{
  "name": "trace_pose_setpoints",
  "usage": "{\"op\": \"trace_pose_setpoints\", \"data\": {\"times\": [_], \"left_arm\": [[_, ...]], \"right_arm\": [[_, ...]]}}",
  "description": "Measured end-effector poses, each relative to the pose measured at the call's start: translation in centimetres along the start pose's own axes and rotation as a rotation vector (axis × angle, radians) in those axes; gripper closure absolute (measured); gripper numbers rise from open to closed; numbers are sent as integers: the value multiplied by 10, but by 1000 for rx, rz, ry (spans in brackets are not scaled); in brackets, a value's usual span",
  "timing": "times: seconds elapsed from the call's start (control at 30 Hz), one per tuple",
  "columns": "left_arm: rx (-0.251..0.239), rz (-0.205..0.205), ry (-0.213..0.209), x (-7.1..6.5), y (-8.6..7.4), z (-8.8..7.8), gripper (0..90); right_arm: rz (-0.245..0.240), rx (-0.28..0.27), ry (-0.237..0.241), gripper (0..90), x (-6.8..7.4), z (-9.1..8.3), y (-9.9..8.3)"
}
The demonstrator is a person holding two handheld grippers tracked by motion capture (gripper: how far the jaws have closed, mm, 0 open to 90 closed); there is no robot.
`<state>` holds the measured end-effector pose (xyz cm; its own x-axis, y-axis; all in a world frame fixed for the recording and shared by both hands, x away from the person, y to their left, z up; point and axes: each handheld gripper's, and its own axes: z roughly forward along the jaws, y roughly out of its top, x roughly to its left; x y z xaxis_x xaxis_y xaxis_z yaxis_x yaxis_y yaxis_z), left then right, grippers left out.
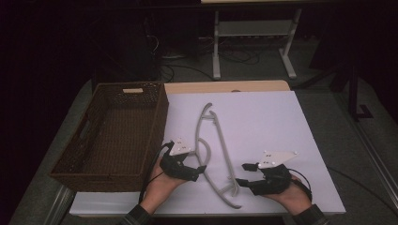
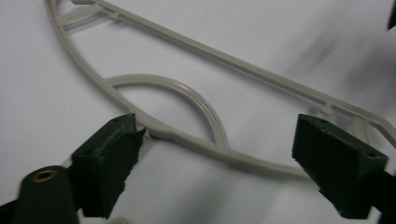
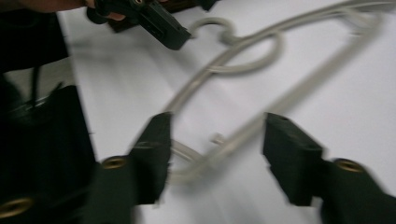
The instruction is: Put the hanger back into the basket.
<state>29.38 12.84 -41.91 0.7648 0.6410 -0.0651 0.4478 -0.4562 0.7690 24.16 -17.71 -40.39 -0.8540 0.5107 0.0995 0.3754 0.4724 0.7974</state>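
Between my left gripper (image 1: 202,169) and right gripper (image 1: 240,174): grey hanger (image 1: 224,154) flat on table (image 1: 263,117). Both jaw pairs spread, straddling hanger frame. Basket (image 1: 112,133) beyond left gripper.

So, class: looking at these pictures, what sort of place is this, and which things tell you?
Probably a lab or workshop set up for recording, not a home: a white-covered table holding a wicker basket and a plastic hanger, with cables on the floor under a bench behind.

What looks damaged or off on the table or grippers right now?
One pad of the left gripper looks damaged: its inner edge is ragged and torn, while the other pad is clean. The grey hanger and basket look intact.
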Motion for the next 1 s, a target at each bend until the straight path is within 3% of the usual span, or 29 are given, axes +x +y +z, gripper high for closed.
{"op": "trace_pose_setpoints", "data": {"times": [0.13, 0.17, 0.2, 0.37, 0.53, 0.6, 0.77, 1.0], "left_arm": [[21, -23, 35, 14, 12, 14, 289], [21, -24, 49, 18, 15, 18, 289], [24, -24, 59, 22, 18, 22, 362], [52, -51, 139, 47, 38, 45, 489], [99, -73, 210, 70, 52, 69, 546], [116, -107, 213, 83, 57, 79, 581], [133, -128, 222, 96, 62, 92, 625], [138, -145, 201, 103, 66, 105, 669]], "right_arm": [[38, -7, -88, 278, -7, -17, -12], [38, -7, -88, 278, -7, -17, -12], [51, -20, -100, 273, -10, -23, -16], [71, -17, -114, 274, -12, -30, -23], [69, -15, -116, 275, -12, -32, -27], [70, -17, -119, 283, -14, -32, -27], [72, -16, -121, 289, -15, -32, -27], [77, -18, -122, 293, -16, -33, -27]]}}
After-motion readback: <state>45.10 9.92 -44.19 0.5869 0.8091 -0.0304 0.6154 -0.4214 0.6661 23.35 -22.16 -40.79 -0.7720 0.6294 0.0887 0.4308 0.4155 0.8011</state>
